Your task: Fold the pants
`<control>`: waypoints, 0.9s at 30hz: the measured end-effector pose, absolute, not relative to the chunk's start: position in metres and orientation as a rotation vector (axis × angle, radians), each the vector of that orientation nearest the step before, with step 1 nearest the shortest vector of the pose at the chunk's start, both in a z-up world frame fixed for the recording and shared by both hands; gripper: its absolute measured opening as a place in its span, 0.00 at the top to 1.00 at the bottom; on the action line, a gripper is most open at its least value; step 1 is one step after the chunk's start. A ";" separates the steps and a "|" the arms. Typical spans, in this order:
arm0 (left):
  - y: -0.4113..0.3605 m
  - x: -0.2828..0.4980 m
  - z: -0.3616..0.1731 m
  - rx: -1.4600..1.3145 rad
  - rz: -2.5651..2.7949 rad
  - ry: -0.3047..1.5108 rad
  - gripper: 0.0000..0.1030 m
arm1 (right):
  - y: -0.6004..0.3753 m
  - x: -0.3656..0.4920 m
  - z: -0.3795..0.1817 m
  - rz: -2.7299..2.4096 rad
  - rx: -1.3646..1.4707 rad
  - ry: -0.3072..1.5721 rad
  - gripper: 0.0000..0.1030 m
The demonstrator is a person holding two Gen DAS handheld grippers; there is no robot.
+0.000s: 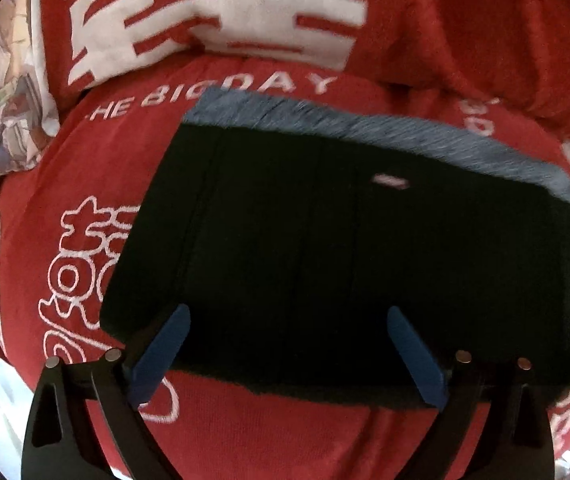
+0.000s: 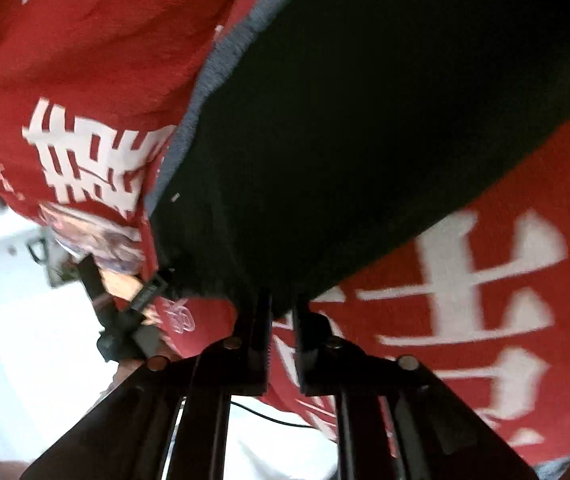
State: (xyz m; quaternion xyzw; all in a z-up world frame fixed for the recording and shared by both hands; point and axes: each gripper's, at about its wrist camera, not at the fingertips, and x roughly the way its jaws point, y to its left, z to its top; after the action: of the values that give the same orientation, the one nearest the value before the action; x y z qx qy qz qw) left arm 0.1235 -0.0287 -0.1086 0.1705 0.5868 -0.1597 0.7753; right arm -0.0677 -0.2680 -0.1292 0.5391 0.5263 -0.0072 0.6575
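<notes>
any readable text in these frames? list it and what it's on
"HE BIG DAY", first letter cut off: white print on the red blanket.
Large white Chinese-style characters on the same blanket: too distorted to read.
Small tag on the black pants: too blurred to read.

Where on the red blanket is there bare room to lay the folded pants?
Bare blanket lies below the pants, between the open left gripper's fingers, and left of the pants. It is crowded top left, by the pillow. The right gripper is shut on the pants.
</notes>
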 end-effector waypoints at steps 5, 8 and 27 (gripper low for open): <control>-0.085 0.081 -0.086 0.362 -0.536 1.245 0.03 | -0.317 -0.071 -0.083 -0.130 0.891 1.202 0.85; -0.130 0.051 -0.096 0.335 -0.633 1.294 0.03 | -0.335 -0.063 -0.087 -0.156 0.848 1.224 0.85; -0.215 0.127 -0.113 0.285 -0.422 1.265 0.00 | -0.377 0.011 -0.089 -0.195 0.614 1.201 0.58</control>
State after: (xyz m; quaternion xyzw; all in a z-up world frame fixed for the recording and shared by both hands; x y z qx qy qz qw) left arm 0.1269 -0.2151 -0.1129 0.1316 0.5847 -0.1951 0.7764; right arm 0.0110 -0.3773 -0.0894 0.2839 0.5550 -0.0899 0.7767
